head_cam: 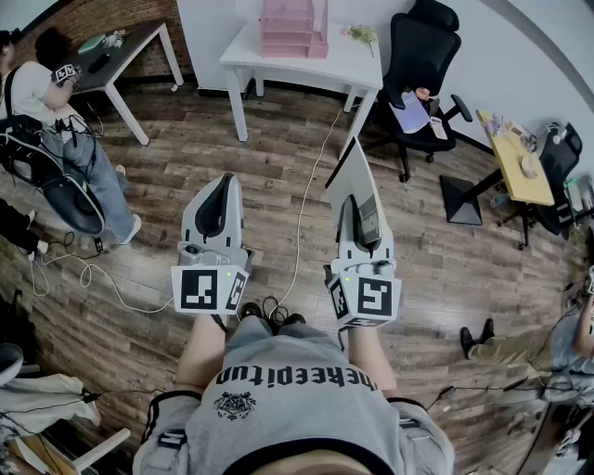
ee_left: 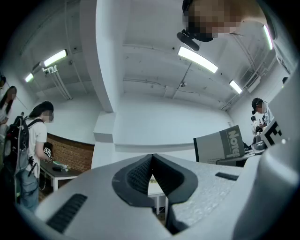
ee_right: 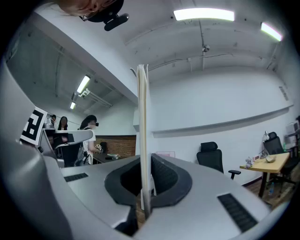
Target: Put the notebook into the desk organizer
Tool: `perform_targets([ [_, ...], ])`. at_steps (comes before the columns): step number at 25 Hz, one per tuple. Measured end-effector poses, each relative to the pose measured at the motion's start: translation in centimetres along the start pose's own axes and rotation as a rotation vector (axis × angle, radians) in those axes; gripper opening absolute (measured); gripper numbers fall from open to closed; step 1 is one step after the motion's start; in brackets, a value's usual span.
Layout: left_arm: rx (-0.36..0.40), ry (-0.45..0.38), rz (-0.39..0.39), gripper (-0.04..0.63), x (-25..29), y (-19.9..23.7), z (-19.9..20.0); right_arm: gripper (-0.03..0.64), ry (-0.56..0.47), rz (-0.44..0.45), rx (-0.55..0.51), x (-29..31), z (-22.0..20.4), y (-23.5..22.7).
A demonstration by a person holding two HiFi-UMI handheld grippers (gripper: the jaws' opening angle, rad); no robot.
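The notebook [head_cam: 355, 181] is a thin grey book held upright on edge, and my right gripper [head_cam: 353, 202] is shut on its lower end. In the right gripper view the notebook [ee_right: 142, 136] rises as a narrow strip between the pads of that gripper [ee_right: 144, 161]. From the left gripper view its grey cover [ee_left: 220, 146] shows to the right. My left gripper [head_cam: 223, 183] is beside it at the same height, its jaws [ee_left: 152, 158] shut on nothing. The pink desk organizer [head_cam: 293, 28] stands on a white table [head_cam: 348, 67] well ahead of both grippers.
Wood floor lies between me and the table, with a white cable [head_cam: 311, 199] running across it. A black office chair [head_cam: 422, 56] stands right of the table, and a yellow desk [head_cam: 516, 165] further right. At the far left, a person [head_cam: 56, 102] stands by a dark table [head_cam: 125, 46].
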State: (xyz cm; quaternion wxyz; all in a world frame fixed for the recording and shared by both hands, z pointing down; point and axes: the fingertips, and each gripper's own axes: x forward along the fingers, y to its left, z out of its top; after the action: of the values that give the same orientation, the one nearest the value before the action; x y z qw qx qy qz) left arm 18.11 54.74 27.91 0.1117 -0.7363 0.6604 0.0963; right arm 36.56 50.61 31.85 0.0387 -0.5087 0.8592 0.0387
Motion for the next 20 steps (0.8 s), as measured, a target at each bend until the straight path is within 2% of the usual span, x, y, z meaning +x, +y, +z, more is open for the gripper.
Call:
perform_targets([
  [10, 0.002, -0.015, 0.006, 0.003, 0.9, -1.4, 0.2, 0.011, -0.020, 0.030, -0.006, 0.3, 0.3, -1.1],
  [16, 0.010, -0.018, 0.006, 0.003, 0.9, -1.9, -0.1, 0.011, -0.009, 0.017, 0.012, 0.3, -0.6, -1.5],
  [20, 0.012, -0.016, 0.005, 0.005, 1.9, -1.9, -0.4, 0.011, 0.001, 0.041, -0.007, 1.1, -1.1, -1.8],
])
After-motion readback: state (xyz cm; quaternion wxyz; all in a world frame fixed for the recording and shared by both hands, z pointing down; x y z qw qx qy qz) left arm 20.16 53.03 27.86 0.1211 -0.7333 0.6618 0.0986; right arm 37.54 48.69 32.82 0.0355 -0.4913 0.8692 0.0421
